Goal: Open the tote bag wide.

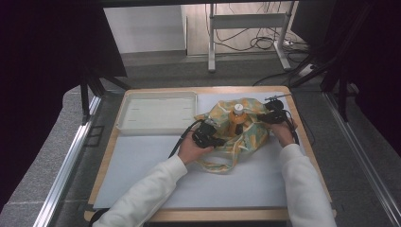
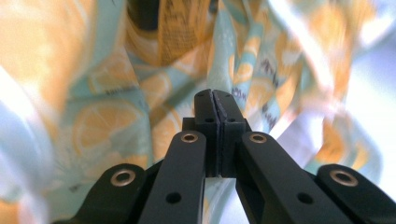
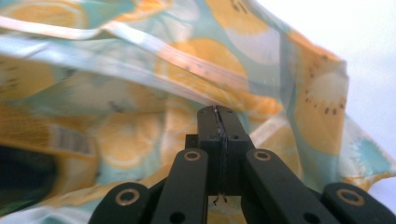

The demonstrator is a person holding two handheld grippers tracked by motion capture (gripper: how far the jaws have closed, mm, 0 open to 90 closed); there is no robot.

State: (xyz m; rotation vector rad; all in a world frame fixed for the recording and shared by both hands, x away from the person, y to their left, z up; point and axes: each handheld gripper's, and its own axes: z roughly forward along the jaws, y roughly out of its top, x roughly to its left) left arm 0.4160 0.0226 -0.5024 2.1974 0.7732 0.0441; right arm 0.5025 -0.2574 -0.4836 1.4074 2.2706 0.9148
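Both tongs, the left gripper (image 1: 211,134) and right gripper (image 1: 273,117), are clamped shut at nine and three o'clock on a limp, light citrus-print cloth bag (image 1: 253,135) around an upright orange bottle (image 1: 237,118), best held by its rim

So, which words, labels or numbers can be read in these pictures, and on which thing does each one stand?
None can be read.
Bottle label: print shows in the left gripper view, too blurred to read.
Fruit-print bag: small dark lettering beside the fruit slices, too small and blurred to read.
Barcode-like label inside the bag: unreadable.
White tray: no text.
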